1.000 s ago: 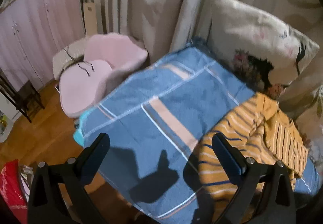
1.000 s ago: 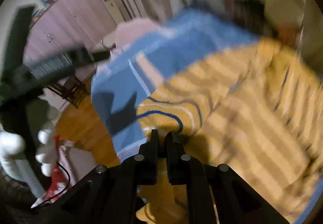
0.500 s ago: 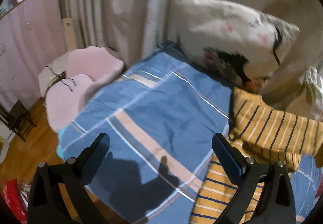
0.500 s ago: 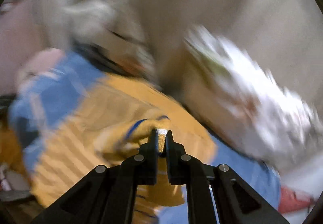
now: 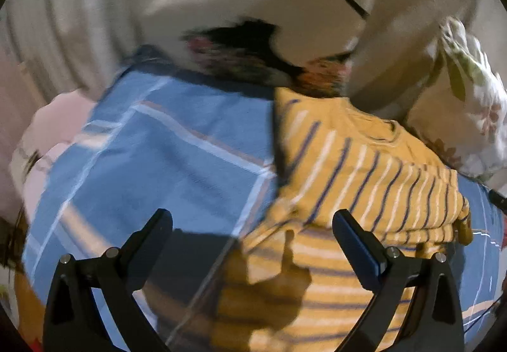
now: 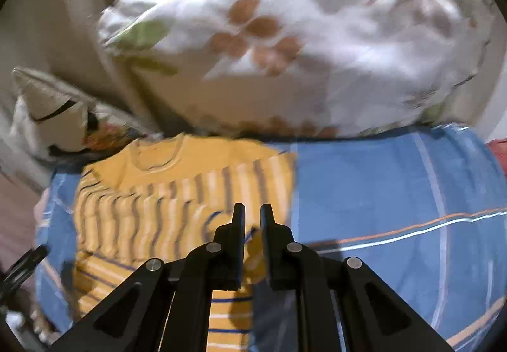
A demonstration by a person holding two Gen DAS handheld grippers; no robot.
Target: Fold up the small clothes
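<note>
A yellow shirt with white and navy stripes [image 5: 364, 168] lies on the blue plaid bedspread [image 5: 164, 155], partly folded over itself. My left gripper [image 5: 253, 225] is open and empty, hovering over the shirt's near left edge. In the right wrist view the shirt [image 6: 164, 199] lies left of centre, collar toward the pillows. My right gripper [image 6: 252, 212] has its jaws a small gap apart just above the shirt's right edge; no cloth shows between the tips.
A cream pillow with a dark print [image 5: 240, 19] and a white floral bundle of bedding [image 6: 301, 44] lie along the far side of the bed. Bare blue bedspread [image 6: 396, 199] extends to the right. A pink chair [image 5: 47, 130] stands left of the bed.
My right gripper carried the shirt's edge across, folding it over, and its jaws have parted slightly with the cloth lying down. My left gripper swung right, toward the shirt.
</note>
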